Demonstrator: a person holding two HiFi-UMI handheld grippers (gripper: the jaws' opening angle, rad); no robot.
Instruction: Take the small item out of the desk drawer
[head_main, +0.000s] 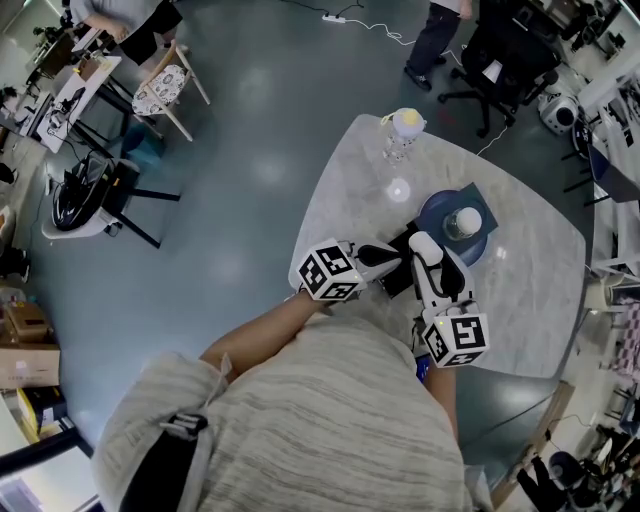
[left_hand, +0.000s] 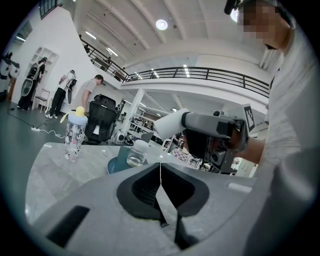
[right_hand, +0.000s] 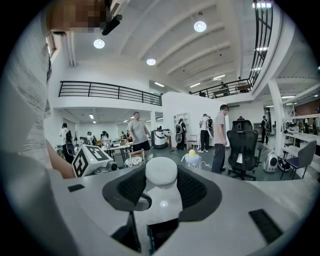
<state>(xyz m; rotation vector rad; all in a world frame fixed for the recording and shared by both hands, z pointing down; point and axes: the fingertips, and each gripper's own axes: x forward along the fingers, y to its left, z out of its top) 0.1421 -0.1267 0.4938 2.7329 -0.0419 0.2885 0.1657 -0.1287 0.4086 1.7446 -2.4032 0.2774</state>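
Observation:
A small white rounded item (right_hand: 161, 172) sits between the dark pads of my right gripper (right_hand: 161, 176), which is shut on it. From the side it shows as a white cone (left_hand: 169, 125) sticking out of that gripper. My left gripper (left_hand: 160, 167) is shut with nothing in it, its pads touching. In the head view both grippers hang over the near part of the marble table (head_main: 540, 280), the left gripper (head_main: 395, 255) pointing right and the right gripper (head_main: 422, 245) pointing away from me. A black box-like thing (head_main: 398, 272) lies under them; I cannot tell whether it is the drawer.
A glass jar with a white lid (head_main: 462, 222) stands on a blue plate (head_main: 436, 212) just beyond the grippers. A clear bottle with a yellow top (head_main: 404, 130) stands at the table's far edge. Office chairs, desks and people are farther off on the floor.

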